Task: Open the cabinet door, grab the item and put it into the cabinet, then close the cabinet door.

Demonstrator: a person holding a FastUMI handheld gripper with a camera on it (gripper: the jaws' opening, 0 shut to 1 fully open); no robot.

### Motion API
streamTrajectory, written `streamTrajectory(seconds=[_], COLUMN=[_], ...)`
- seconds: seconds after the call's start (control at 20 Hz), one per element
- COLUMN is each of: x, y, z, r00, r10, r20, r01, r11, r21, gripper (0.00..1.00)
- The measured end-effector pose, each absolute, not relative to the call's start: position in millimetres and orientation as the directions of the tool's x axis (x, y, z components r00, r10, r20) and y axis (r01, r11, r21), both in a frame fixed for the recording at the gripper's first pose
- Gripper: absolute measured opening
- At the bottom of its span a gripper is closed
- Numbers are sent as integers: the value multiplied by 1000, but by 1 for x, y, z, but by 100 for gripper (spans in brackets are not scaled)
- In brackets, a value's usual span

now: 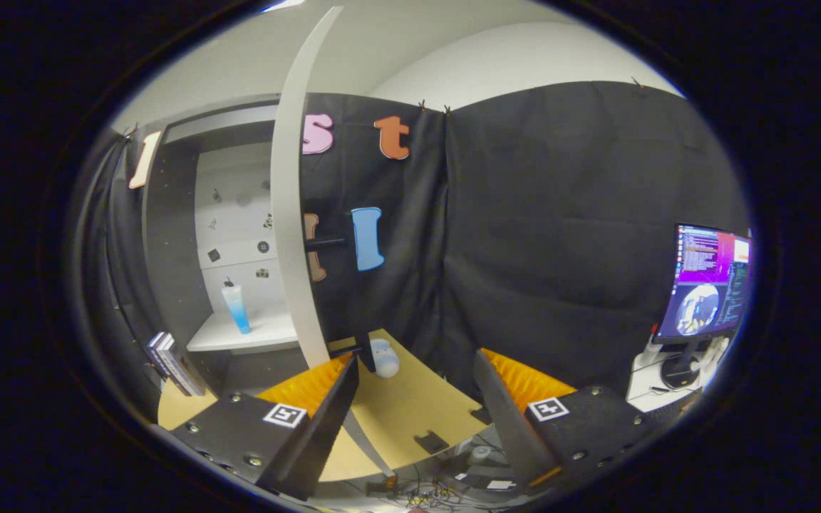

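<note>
Gripper view looks past the two fingers of the gripper [410, 420], which stand wide apart with nothing between them. The cabinet door [289, 214] is swung open, seen nearly edge-on as a pale vertical band just ahead of the left finger, with its dark bar handle [325, 244] sticking out to the right. Left of the door, and farther off, lies the open cabinet [232, 214], where a tall blue-and-white bottle [237, 308] stands upright on the white shelf [239, 335]. This looks like the item already put away, so closing the door is what remains. That move turns on the door edge lying ahead and to the left of the fingers. A small pale rounded object [384, 358] sits on the tan table [410, 413] beyond them.
</note>
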State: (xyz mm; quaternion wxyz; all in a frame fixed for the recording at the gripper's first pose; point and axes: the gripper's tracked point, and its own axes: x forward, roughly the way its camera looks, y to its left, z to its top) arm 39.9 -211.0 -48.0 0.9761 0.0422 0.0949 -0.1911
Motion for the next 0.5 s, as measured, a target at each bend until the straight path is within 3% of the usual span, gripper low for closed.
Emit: streamTrajectory(seconds=[0.2,0.5], x=[35,47], y=[-177,-101], z=[-46,-51], r00=[933,981], r10=[-312,-104], r20=[-181,-166], r01=[322,118], r11=[946,991], r21=[32,71], gripper=[98,97])
